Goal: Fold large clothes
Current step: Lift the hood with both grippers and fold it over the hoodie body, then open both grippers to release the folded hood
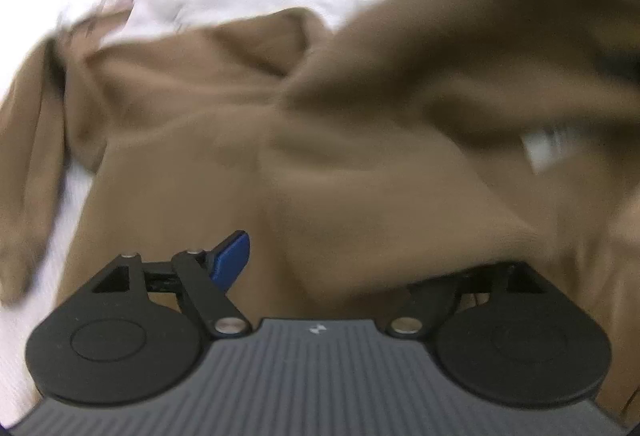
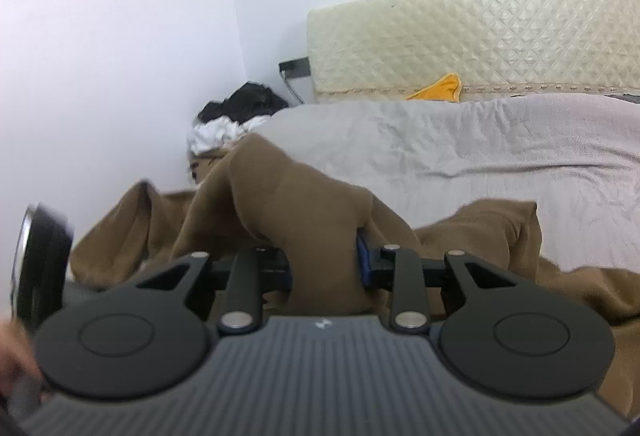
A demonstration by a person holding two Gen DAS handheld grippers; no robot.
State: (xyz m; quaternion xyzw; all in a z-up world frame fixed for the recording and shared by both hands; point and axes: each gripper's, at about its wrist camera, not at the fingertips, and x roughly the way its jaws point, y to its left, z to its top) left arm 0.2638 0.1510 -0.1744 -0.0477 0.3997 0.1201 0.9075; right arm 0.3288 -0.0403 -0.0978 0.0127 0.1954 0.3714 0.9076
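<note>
bed (image 2: 500, 155): right hand-held gripper (image 2: 324, 264) pinching brown garment (image 2: 288, 195).

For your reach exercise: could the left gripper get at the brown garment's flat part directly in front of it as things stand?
Probably yes: the left gripper is open and right over the brown garment, with nothing else between. A raised fold hangs to one side.

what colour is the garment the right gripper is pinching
Brown garment, clearest in the right wrist view.
</note>
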